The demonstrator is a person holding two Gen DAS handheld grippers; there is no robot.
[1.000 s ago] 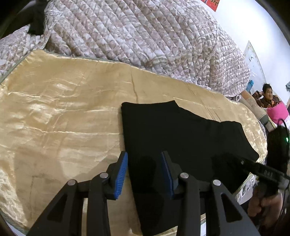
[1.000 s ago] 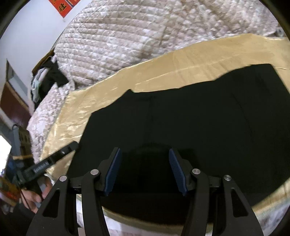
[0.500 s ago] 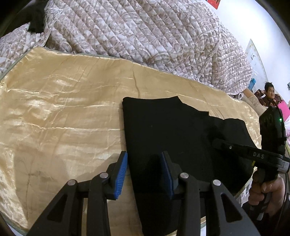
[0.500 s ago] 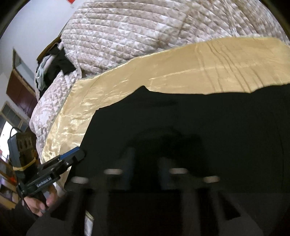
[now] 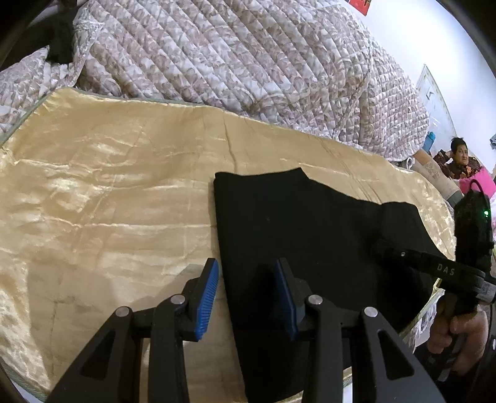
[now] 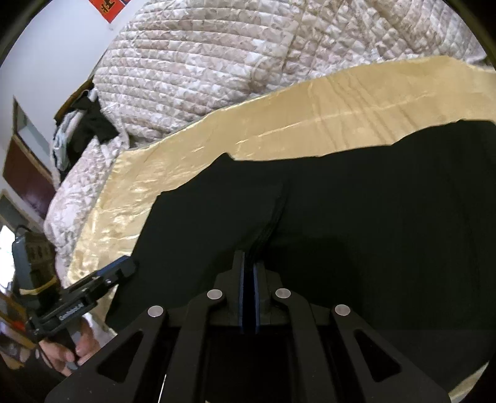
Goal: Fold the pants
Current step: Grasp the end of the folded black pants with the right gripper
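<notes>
**On bed: right fingers pinch pants, left hovers apart**

On the shiny gold satin sheet (image 5: 117,198) lie folded black fabric pants (image 5: 303,223), w/ a quilted floral comforter (image 5: 235,62) bunched behind. Right gripper (image 6: 248,272) is clamped on a raised pleat of the pants near their front edge. Left gripper (image 5: 246,285) hangs over the pants' left edge, blue-padded fingers (image 5: 207,294) partway apart, nothing between them.

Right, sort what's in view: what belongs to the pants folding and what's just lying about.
Belongs to the job:
pants, black, flat on the gold sheet
right gripper, shut, a pinch of pants gathered at its tips
left gripper, open over the pants' edge

Lying about:
quilt
dark clothes on the quilt
red paper on the wall
</notes>
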